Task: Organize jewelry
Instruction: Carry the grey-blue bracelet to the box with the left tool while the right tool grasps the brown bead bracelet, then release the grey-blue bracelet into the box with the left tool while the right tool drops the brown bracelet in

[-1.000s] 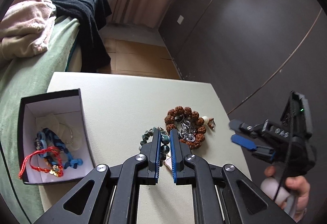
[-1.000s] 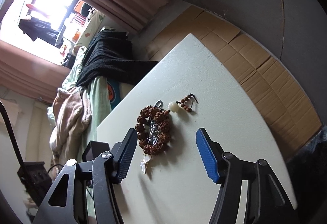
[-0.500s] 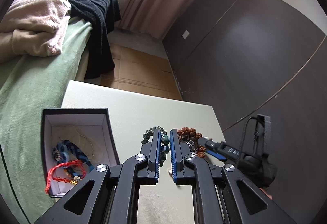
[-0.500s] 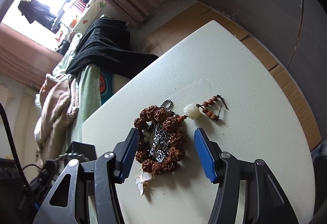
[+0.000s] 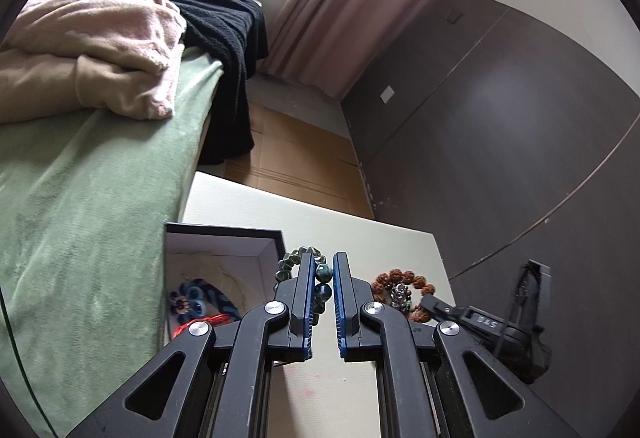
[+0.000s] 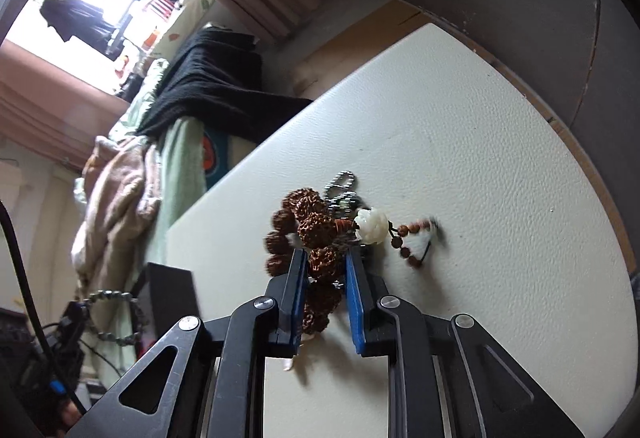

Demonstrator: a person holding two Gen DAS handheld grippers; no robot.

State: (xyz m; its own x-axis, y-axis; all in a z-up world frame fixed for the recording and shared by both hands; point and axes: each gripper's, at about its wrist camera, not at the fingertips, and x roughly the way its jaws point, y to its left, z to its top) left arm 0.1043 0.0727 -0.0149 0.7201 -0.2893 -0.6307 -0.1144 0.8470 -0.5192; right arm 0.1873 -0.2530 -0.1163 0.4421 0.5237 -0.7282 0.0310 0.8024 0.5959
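The left tongs (image 5: pixel 321 280) stand narrow and hold the green bracelet (image 5: pixel 322 273), a loop of dark green beads pinched between the blue pads and hanging partly out to the left of the tips, right over the near corner of the box (image 5: pixel 224 238); inside the box, below and left of those tips, lie a blue cord bracelet (image 5: pixel 192 298) and a red one (image 5: pixel 208 320). The right tongs (image 6: pixel 325 266) have just been closing and now grip the brown bracelet (image 6: pixel 316 238) across one side of its ring, the pads pressing on a knobbly seed bead, with the rest of the ring bunched ahead and to the left of the tips on the table (image 6: pixel 480 158). A white carved bead (image 6: pixel 372 225) and a short tail of small brown beads trail to the right of the tips, and a silver charm (image 6: pixel 340 184) lies just beyond them. Both bracelets look light and floppy as a whole, though each bead is hard; the rough seeds should give the pads good purchase, while the polished green ones may be slippery. Judging by this, the best hold is square across a single large bead or the cord beside it, never on the dangling tail or the white bead, which looks delicate and could swing or snag on the box rim when lowered
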